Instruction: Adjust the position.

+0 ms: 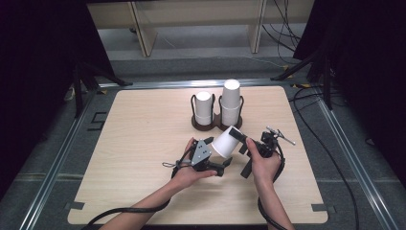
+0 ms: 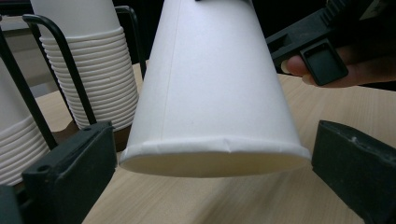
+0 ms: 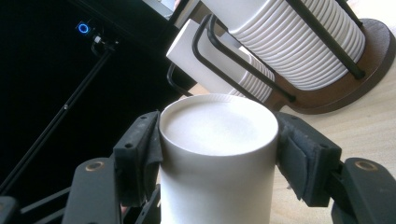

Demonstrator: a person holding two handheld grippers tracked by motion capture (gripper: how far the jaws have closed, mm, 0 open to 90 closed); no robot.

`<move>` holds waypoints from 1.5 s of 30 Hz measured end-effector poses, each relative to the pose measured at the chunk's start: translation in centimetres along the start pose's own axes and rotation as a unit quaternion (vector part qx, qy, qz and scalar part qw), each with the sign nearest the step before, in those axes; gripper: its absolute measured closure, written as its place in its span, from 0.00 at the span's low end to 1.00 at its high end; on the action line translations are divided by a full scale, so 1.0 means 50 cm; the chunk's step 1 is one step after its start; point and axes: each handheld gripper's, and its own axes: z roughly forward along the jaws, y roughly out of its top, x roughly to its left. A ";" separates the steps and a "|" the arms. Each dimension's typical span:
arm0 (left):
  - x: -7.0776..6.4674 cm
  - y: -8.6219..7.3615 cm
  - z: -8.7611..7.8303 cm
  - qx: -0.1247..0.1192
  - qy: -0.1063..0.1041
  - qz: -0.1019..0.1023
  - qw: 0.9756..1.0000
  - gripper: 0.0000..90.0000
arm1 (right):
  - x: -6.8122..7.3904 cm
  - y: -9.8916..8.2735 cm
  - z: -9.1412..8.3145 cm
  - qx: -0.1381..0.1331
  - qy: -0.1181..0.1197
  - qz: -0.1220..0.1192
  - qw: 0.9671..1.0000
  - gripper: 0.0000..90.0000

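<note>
A white paper cup [image 1: 225,143] hangs tilted over the middle of the table, its closed base up and to the right. My right gripper [image 1: 238,135] is shut on it near the base; in the right gripper view both pads [image 3: 147,144] press the cup [image 3: 217,177]. My left gripper [image 1: 224,163] is open just below it. In the left gripper view the cup [image 2: 210,93] sits between the jaws at rim height, with a small gap on each side. Behind stands a dark wire holder [image 1: 218,123] with two stacks of white cups [image 1: 231,100].
The taller cup stack [image 2: 93,70] is close behind the held cup, its wire posts [image 3: 224,60] standing up around it. Cables [image 1: 268,211] trail from both grippers toward the table's front edge. Bare wooden tabletop [image 1: 143,143] lies to the left and right.
</note>
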 end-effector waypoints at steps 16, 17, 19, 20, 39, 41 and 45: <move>-0.003 -0.001 0.006 -0.007 0.000 -0.011 1.000 0.11 | -0.004 -0.001 0.001 -0.007 -0.004 -0.020 1.000 0.39; -0.003 -0.001 0.006 -0.007 -0.001 -0.008 1.000 0.13 | -0.002 0.000 -0.001 -0.005 -0.009 -0.018 1.000 0.39; -0.003 0.001 0.003 -0.003 -0.001 -0.008 1.000 0.16 | -0.005 0.001 -0.002 -0.010 -0.003 -0.021 1.000 0.39; -0.004 0.002 0.003 -0.004 -0.001 -0.008 1.000 0.16 | -0.005 0.002 -0.003 -0.008 -0.009 -0.021 1.000 0.39; -0.001 0.016 -0.009 -0.007 -0.009 0.004 1.000 0.27 | -0.007 0.006 -0.007 -0.015 0.007 -0.024 1.000 0.26; -0.001 0.017 -0.009 -0.011 -0.013 0.005 1.000 0.28 | -0.007 0.008 -0.007 -0.015 0.008 -0.024 1.000 0.26; -0.001 0.020 -0.012 -0.014 -0.018 0.009 1.000 0.29 | -0.009 0.010 -0.006 -0.025 0.002 -0.042 0.999 0.26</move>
